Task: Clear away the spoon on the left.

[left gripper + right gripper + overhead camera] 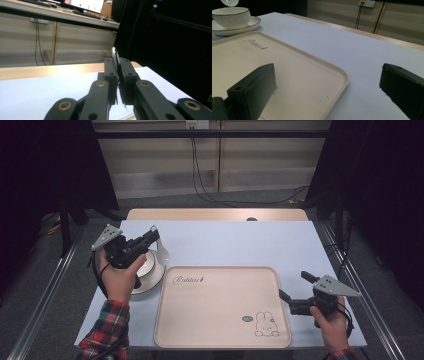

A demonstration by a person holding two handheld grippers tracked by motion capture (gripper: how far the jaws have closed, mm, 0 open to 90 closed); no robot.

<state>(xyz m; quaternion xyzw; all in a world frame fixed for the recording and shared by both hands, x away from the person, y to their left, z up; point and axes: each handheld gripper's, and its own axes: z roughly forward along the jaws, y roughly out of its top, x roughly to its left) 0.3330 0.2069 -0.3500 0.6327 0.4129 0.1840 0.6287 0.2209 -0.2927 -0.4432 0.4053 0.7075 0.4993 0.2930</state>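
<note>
My left gripper is raised above a white bowl standing on a saucer at the table's left. It is shut on a white, dark-rimmed spoon that hangs down beside the bowl. In the left gripper view the jaws press on the spoon's thin edge. At the right, my right gripper is open and straddles the right rim of a cream tray. In the right gripper view, one jaw is over the tray and the other over the table; the gripper holds nothing. The bowl and spoon show far left.
The tray carries a printed word and a rabbit drawing and holds nothing. A pale blue cover spreads over the table, with bare wood along the far edge. Cables hang on the wall behind.
</note>
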